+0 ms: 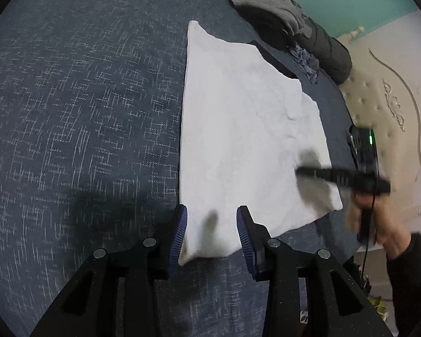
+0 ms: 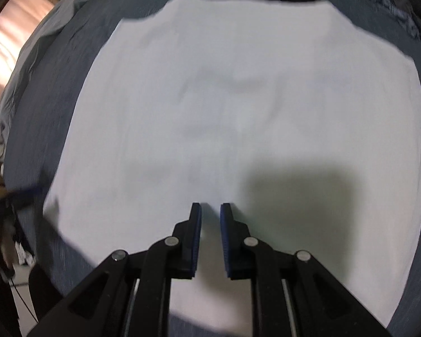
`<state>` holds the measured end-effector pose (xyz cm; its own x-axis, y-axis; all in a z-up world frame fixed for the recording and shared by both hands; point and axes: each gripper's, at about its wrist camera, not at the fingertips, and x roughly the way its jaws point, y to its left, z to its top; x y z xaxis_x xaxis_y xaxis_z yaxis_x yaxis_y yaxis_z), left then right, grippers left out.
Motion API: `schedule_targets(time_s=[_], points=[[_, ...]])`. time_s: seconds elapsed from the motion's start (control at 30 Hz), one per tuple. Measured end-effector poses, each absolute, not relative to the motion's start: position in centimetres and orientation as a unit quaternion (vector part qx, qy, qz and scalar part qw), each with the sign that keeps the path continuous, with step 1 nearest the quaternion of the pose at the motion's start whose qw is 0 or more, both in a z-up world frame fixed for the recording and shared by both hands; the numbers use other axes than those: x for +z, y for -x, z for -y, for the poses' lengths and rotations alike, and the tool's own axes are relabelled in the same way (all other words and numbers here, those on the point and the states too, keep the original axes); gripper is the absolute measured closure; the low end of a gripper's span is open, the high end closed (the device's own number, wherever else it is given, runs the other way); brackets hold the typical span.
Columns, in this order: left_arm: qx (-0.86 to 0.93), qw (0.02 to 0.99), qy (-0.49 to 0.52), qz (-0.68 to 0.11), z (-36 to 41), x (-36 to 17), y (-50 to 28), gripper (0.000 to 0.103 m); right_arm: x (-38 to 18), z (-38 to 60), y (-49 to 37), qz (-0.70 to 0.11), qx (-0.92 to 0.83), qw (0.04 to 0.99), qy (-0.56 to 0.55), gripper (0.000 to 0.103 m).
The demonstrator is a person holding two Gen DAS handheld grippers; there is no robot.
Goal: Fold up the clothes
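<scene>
I work over a dark blue flecked bedspread (image 1: 84,112), a tufted cream headboard (image 1: 379,106) and teal wall beyond. The white garment (image 1: 247,129) lies flat on it, grey clothes (image 1: 266,8) heaped behind. My left gripper (image 1: 212,219) stands parted astride the garment's near corner, not pinching; my right gripper (image 2: 211,210) hangs above the cloth, narrowly apart and empty.

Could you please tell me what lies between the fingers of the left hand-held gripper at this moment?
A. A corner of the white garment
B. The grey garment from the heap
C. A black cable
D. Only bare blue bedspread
A: in the left wrist view, the near corner of the white garment sits between the open fingers of the left hand-held gripper, on the blue bedspread.
</scene>
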<state>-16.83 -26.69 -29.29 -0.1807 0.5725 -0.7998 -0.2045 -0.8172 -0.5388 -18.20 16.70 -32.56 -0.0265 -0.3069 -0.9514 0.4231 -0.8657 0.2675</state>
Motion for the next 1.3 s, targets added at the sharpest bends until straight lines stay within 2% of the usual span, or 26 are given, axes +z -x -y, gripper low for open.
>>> schedule_targets(time_s=[0.2,0.3,0.5,0.73,0.8,0.87,1.03,1.3], points=[[0.742,0.235,0.602,0.177,27.1,-30.1,15.8,0.053,-32.9,-19.1,11.7,-0.045,-0.691,0.287,-0.661,0.09],[0.729,0.225,0.616,0.199,27.4,-31.2,15.5,0.052,-31.5,-21.3,10.1,-0.025,-0.698,0.295,-0.652,0.09],[0.711,0.194,0.622,0.262,28.4,-33.5,15.3,0.05,-29.2,-23.9,12.0,0.024,-0.731,0.279,-0.622,0.09],[0.713,0.203,0.607,0.286,27.3,-34.6,15.7,0.052,-28.9,-29.8,12.4,0.088,-0.755,0.231,-0.607,0.09],[0.718,0.202,0.605,0.279,26.7,-34.7,15.9,0.069,-29.1,-31.6,12.5,0.108,-0.757,0.219,-0.606,0.09],[0.721,0.202,0.604,0.274,26.4,-34.8,16.0,0.091,-28.8,-33.9,12.9,0.124,-0.758,0.21,-0.605,0.09],[0.729,0.205,0.594,0.273,25.9,-34.4,16.3,0.096,-28.7,-37.5,13.5,0.153,-0.763,0.191,-0.599,0.09],[0.747,0.247,0.557,0.266,23.3,-29.5,17.0,0.097,-29.0,-40.5,14.3,0.183,-0.764,0.184,-0.59,0.09]])
